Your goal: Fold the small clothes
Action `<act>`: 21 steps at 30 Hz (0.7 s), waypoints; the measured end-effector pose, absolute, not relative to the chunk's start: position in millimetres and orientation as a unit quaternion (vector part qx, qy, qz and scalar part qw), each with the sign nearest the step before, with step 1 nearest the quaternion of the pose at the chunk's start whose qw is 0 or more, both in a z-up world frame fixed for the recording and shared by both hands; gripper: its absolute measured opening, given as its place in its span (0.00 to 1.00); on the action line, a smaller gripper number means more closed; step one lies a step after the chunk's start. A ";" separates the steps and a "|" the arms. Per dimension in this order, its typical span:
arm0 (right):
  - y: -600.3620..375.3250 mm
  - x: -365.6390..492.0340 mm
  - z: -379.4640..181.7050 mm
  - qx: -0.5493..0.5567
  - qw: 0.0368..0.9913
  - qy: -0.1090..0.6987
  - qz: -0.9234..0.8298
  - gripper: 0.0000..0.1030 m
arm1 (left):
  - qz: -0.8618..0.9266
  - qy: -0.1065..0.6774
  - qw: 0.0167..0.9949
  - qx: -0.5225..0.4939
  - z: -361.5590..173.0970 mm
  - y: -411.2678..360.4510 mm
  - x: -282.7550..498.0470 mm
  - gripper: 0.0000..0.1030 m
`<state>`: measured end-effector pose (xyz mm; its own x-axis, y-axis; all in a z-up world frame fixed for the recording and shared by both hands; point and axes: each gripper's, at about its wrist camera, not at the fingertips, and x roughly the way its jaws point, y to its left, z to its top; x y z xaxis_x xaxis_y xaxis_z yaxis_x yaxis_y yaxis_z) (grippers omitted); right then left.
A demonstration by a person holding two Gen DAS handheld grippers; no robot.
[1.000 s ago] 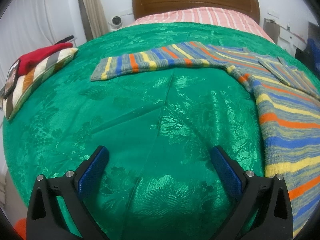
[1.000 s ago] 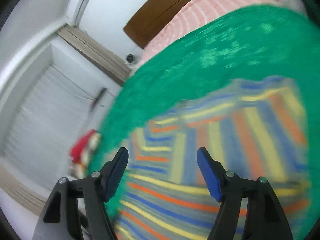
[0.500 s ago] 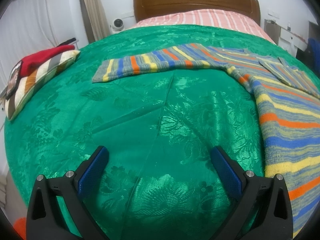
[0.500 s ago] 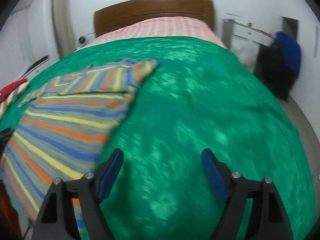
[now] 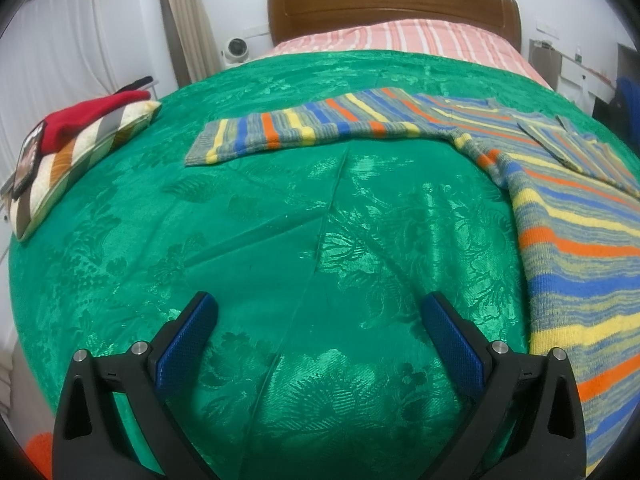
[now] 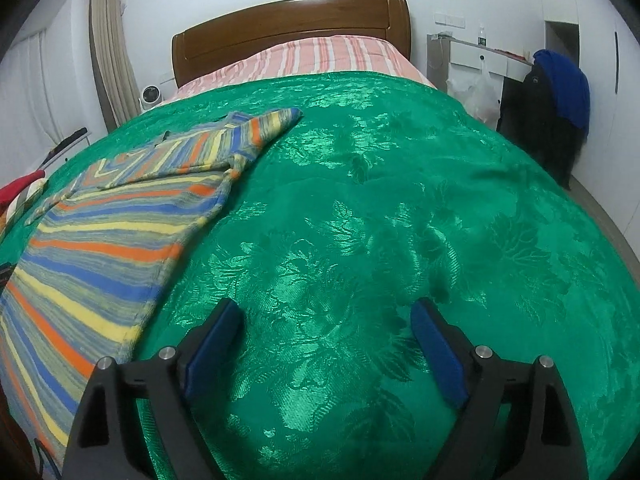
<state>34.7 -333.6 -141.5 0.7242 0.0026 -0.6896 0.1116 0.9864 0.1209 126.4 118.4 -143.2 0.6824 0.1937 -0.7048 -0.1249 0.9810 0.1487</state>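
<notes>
Striped sweater (image 5: 560,216) flat on the green bedspread (image 5: 280,240), one sleeve stretched leftward, the other folded over its chest.

Left tongs (image 5: 320,324) tilt downward over bare bedspread left of the sweater, jaws spread, nothing between them. Right tongs (image 6: 326,328) tilt likewise over bare bedspread right of the sweater (image 6: 100,240), jaws opening, nothing between them. One sweater, two tongs. At far left lies one striped pillow (image 5: 80,152) with a red cloth (image 5: 92,112) on it; a wooden headboard (image 5: 392,4) stands behind.

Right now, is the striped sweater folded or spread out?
Partly folded: one sleeve lies across the striped sweater; the other sleeve stretches flat.
</notes>
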 end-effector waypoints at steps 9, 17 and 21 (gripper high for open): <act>-333.2 35.7 -143.3 0.082 0.925 0.369 -0.028 0.85 | 0.087 0.389 0.916 0.044 -143.2 118.7 126.5 0.99; -332.8 36.0 -143.6 0.082 0.925 0.369 -0.028 0.85 | 0.087 0.389 0.916 0.044 -143.3 118.7 126.5 0.99; -332.6 36.2 -143.8 0.082 0.925 0.369 -0.028 0.85 | 0.087 0.389 0.916 0.044 -143.3 118.8 126.5 0.99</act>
